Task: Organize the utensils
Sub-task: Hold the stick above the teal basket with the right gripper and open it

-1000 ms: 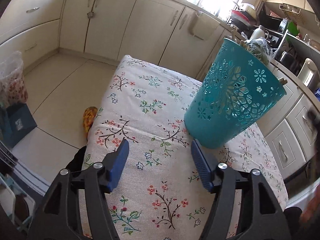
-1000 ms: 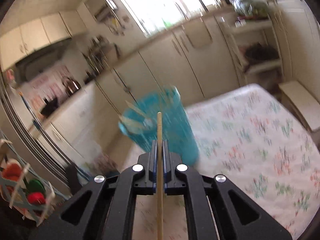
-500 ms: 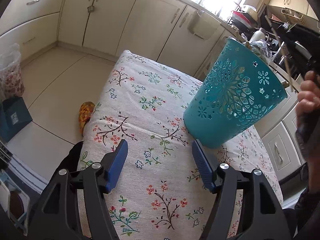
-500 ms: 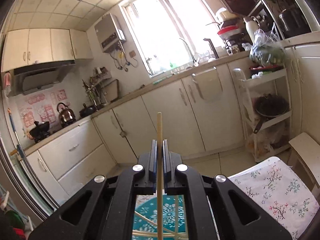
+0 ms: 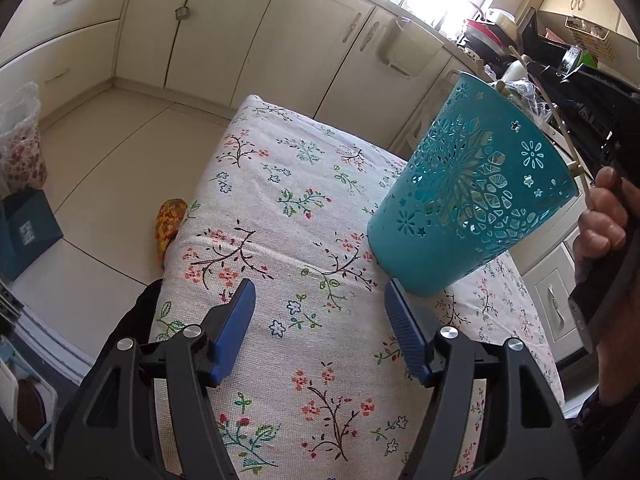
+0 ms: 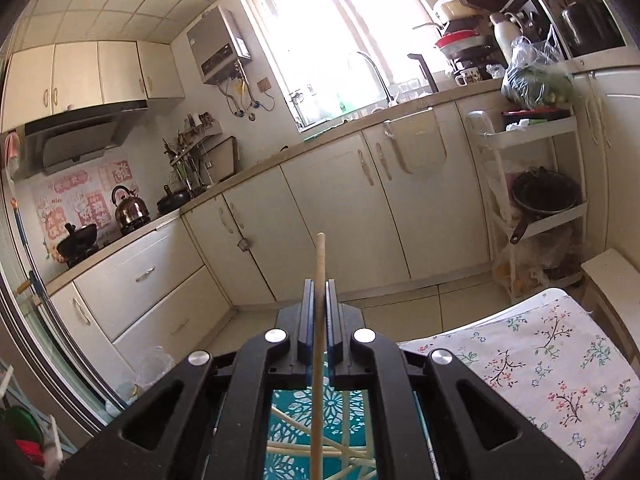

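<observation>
A teal perforated holder (image 5: 476,184) stands on the floral tablecloth (image 5: 296,208), with wooden stick ends poking over its rim. My left gripper (image 5: 320,312) hangs open just in front of the holder's base, nothing between its blue pads. My right gripper (image 6: 320,286) is shut on a wooden chopstick (image 6: 320,252) that stands upright between the pads. It hovers right over the holder (image 6: 296,408), which has several wooden sticks lying inside. In the left wrist view a hand (image 5: 604,208) holds that gripper at the holder's far right rim.
Cream cabinets (image 5: 320,32) line the walls. On the floor left of the table lie an orange-yellow item (image 5: 170,220), a blue box (image 5: 24,228) and a plastic bag (image 5: 20,148). A white rack with pans (image 6: 536,184) and a white stool (image 6: 616,276) stand beyond the table.
My right gripper rose with the chopstick from facing the holder to hovering above it, and came into the left wrist view at the right. The left gripper stayed put.
</observation>
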Demonstrator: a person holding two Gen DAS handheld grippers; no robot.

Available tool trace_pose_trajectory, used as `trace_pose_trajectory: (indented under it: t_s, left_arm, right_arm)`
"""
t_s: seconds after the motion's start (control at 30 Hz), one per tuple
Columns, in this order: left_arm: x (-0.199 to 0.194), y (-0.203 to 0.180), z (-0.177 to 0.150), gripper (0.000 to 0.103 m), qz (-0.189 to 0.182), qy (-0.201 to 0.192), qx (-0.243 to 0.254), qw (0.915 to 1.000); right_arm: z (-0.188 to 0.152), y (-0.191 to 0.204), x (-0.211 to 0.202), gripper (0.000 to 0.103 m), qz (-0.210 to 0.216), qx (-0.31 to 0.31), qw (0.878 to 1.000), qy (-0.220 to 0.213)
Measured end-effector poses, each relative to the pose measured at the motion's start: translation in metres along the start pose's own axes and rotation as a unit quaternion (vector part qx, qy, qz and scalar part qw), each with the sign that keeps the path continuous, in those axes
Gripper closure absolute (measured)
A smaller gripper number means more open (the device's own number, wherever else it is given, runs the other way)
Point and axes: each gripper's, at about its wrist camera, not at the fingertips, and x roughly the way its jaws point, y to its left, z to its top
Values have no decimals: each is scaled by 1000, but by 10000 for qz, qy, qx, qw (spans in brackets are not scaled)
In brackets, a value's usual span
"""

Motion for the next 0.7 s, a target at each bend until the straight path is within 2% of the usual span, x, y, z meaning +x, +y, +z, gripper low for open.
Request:
trace_pose_trajectory:
  t_s: [0.17,0.33,0.7]
  left_arm:
    - [0,1,0,39,-3,3,-11,10000]
    - [0,0,0,39,-10,5,-20,10000]
    - [1,1,-1,39,-81,-15,-50,10000]
  right_arm:
    - [13,-4,-5,97,182,319,9992,-176]
    - [27,5,-4,97,263,275,9986,-370]
    - [11,4,17,97,108,253,9996,-26]
